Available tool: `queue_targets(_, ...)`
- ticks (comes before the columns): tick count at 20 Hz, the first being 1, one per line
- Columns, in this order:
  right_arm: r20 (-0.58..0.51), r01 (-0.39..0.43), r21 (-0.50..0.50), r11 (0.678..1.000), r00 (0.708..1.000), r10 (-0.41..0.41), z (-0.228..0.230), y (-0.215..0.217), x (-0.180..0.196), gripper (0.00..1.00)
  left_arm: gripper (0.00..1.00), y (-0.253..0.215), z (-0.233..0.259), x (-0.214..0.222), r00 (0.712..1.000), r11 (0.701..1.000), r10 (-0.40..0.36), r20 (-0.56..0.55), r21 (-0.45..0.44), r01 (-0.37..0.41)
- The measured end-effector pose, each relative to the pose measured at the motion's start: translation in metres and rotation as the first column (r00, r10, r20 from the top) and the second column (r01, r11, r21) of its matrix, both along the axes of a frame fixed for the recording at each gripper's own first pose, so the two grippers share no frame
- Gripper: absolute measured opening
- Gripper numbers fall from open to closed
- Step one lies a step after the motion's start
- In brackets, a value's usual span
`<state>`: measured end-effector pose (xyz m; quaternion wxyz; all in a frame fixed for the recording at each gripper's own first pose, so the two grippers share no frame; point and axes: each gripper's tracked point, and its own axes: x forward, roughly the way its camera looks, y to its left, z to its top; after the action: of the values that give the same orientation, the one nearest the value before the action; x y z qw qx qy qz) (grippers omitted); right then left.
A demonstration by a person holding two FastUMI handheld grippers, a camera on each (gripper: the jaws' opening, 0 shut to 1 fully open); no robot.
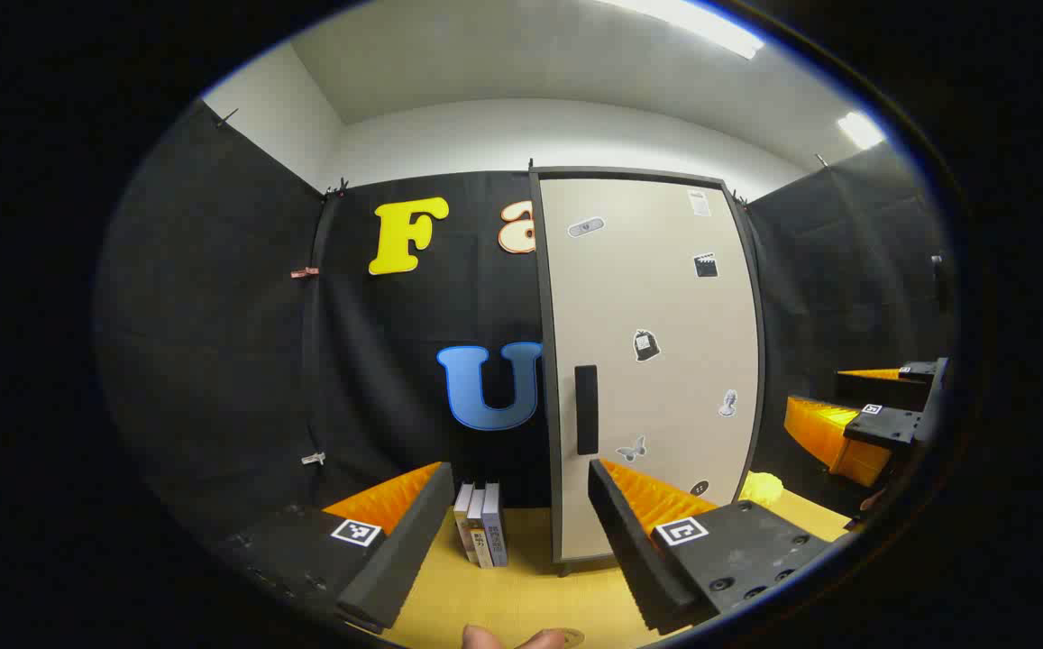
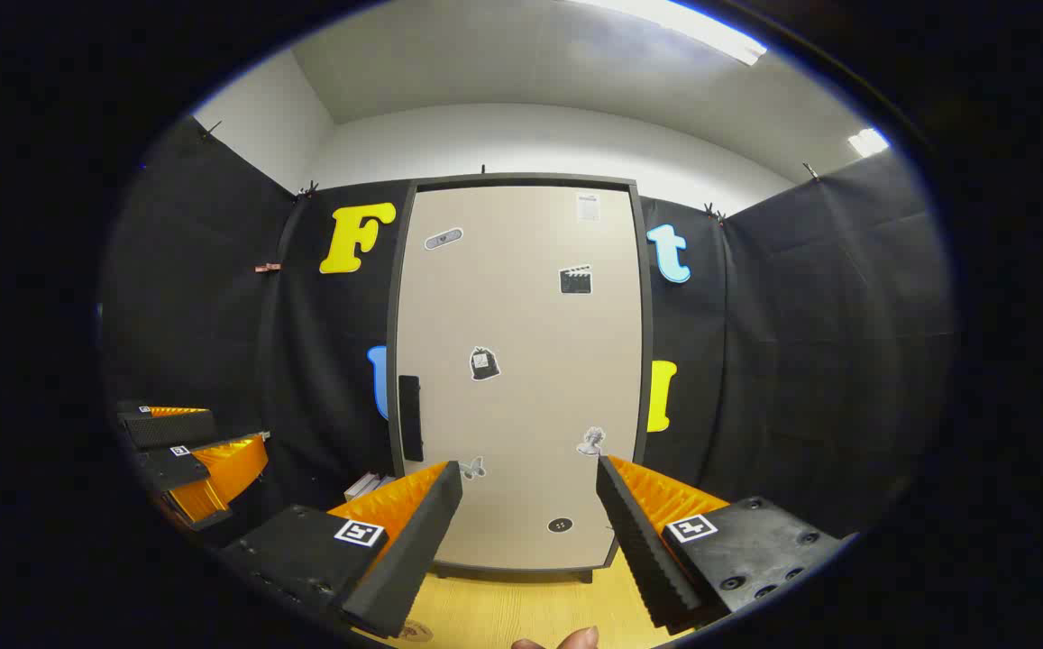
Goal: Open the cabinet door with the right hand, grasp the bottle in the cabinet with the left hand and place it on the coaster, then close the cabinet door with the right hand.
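In front of the cabinet door, which is standing closed, the right tool and the left tool are both gaping wide, holding nothing; books are standing left of the cabinet.

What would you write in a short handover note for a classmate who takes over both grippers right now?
Left gripper: open, empty, held in front of the cabinet.
Right gripper: open, empty, facing the cabinet door, not touching it.
The door is shut; its dark handle sits on the door's left edge. The bottle cannot be seen behind the closed door. Books stand on the table left of the cabinet.
Done: nothing yet.
Left: open the door with the right gripper, take the bottle with the left, set it on the coaster, close the door.
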<state>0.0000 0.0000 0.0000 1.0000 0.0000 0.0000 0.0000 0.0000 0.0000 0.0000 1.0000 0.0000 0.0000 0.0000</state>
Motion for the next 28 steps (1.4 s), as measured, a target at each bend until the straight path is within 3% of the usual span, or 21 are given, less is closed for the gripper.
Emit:
queue_targets(20, -0.001, 0.005, 0.01, 1.0, 1.0, -0.005, -0.002, 0.007, -0.009, 0.98, 0.95, 0.011, 0.001, -0.011, 1.0, 1.0, 0.005, 0.016, 0.011, -0.005)
queue_targets(28, 0.015, -0.059, 0.02, 0.998, 0.998, 0.059, 0.0, 0.047, 0.023, 0.97, 0.95, 0.027, -0.011, -0.012, 1.0, 1.0, 0.012, 0.004, 0.001, -0.012)
